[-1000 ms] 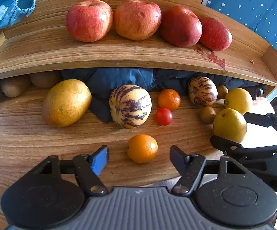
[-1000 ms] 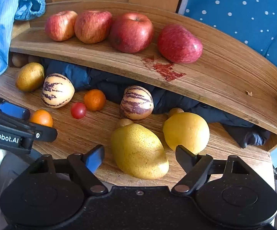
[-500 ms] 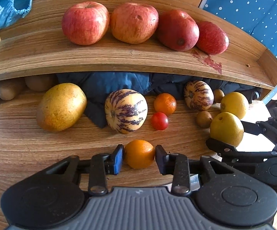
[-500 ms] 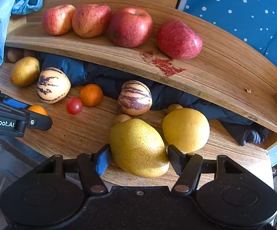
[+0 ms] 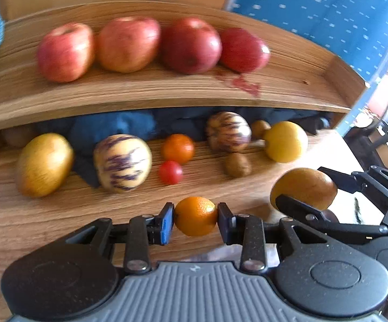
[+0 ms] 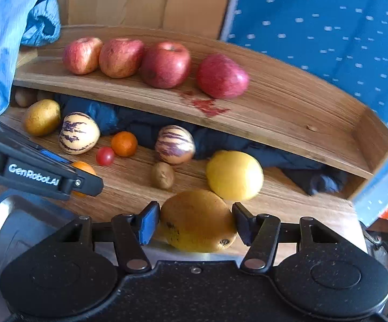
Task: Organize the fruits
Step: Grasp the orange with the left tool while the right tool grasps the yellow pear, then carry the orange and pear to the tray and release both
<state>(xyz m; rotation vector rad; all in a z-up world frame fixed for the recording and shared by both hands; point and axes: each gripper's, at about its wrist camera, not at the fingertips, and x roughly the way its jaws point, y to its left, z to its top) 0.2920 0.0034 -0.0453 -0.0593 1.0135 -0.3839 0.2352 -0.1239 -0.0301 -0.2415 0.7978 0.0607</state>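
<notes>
- The left gripper (image 5: pixel 195 219) is clenched on an orange (image 5: pixel 195 216), just over the wooden table (image 5: pixel 32 214).
- The right gripper (image 6: pixel 195 222) grasps a yellow pear (image 6: pixel 198 220) near the front edge.

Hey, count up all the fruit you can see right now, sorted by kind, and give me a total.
Red apples: 4
Striped melons: 2
Yellow pears: 3, one in the right claw
Oranges: 2, one in the left claw
Cherry tomato: 1
Kiwis: at least 2 clearly visible, others half hidden
Total: at least 14
</notes>
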